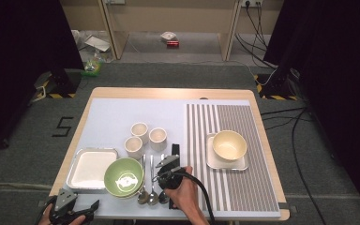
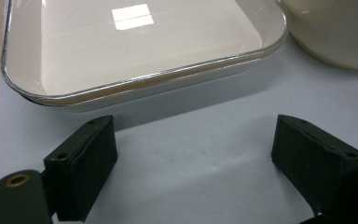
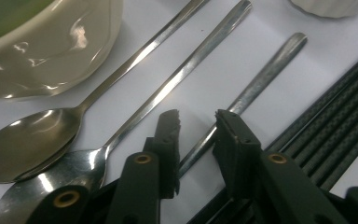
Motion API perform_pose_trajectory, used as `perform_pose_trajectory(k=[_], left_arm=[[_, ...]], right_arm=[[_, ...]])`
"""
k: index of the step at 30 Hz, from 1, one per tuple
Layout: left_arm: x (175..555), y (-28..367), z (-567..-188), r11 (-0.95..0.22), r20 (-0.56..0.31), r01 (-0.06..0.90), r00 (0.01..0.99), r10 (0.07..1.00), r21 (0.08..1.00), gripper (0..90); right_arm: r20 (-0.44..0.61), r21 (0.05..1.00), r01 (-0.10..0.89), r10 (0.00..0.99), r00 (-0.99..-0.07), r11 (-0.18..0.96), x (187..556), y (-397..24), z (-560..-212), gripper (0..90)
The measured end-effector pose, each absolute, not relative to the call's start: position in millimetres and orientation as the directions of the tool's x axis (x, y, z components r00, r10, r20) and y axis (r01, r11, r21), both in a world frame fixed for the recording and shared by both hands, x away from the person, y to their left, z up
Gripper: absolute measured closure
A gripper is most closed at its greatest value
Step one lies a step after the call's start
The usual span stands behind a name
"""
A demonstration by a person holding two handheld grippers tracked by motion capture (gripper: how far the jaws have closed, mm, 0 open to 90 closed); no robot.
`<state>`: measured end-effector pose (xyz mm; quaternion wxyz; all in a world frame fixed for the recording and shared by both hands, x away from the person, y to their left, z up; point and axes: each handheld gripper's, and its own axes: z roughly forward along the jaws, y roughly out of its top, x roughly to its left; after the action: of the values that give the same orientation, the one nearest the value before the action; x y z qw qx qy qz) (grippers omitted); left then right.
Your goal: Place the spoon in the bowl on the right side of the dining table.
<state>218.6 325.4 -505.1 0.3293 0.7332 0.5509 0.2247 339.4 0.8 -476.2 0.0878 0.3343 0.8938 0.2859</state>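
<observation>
Your right gripper [image 3: 196, 122] straddles the handle of the rightmost spoon [image 3: 256, 84], jaws narrowed around it but not visibly pressing; two more spoons [image 3: 168, 88] lie just to its left, the green bowl [image 1: 123, 176] beyond them; your left gripper [image 2: 193, 158] rests released, jaws wide, the white tray [image 2: 135, 51] just ahead.

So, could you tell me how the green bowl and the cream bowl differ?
The green bowl sits directly on the pale mat beside the spoons; the cream bowl stands on a square plate on the striped mat. The green bowl has a white pattern inside; the cream bowl is plain. Both stand upright.
</observation>
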Motion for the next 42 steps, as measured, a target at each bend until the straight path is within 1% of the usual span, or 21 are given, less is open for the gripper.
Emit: perform_pose_trajectory(k=[3,5,13,22,28,33,38,42], left_arm=[[218.3,325.7,-505.2,-0.179,-0.032,0.659,0.294,0.955,0.731,12.8],[218.5,325.7,-505.0,-0.179,-0.031,0.660,0.294,0.955,0.729,12.8],[218.3,325.8,-505.1,-0.179,-0.032,0.659,0.295,0.955,0.730,12.8],[218.5,325.9,-505.1,-0.180,-0.032,0.660,0.296,0.955,0.730,12.8],[218.6,325.7,-505.1,-0.177,-0.034,0.659,0.294,0.955,0.731,12.8],[218.4,326.0,-505.2,-0.180,-0.032,0.659,0.297,0.954,0.730,12.8],[218.4,325.9,-505.2,-0.181,-0.031,0.659,0.297,0.955,0.731,12.8],[218.2,326.2,-505.3,-0.183,-0.028,0.658,0.297,0.954,0.730,12.8]], right_arm=[[0.019,0.564,0.540,0.644,-0.765,0.625,341.6,6.1,-475.9,78.7],[0.021,0.568,0.536,0.640,-0.768,0.624,342.8,8.1,-476.0,81.0],[0.029,0.578,0.553,0.662,-0.749,0.600,348.7,8.8,-476.4,83.0],[0.083,0.589,0.599,0.697,-0.713,0.542,361.5,6.6,-476.3,84.2],[0.094,0.585,0.614,0.708,-0.700,0.529,364.1,5.0,-476.2,83.7],[0.085,0.581,0.612,0.708,-0.701,0.536,361.4,4.6,-476.7,78.2],[0.089,0.572,0.616,0.705,-0.704,0.543,355.0,4.2,-476.1,76.9],[0.041,0.572,0.591,0.700,-0.713,0.569,351.1,7.7,-476.5,78.2]])
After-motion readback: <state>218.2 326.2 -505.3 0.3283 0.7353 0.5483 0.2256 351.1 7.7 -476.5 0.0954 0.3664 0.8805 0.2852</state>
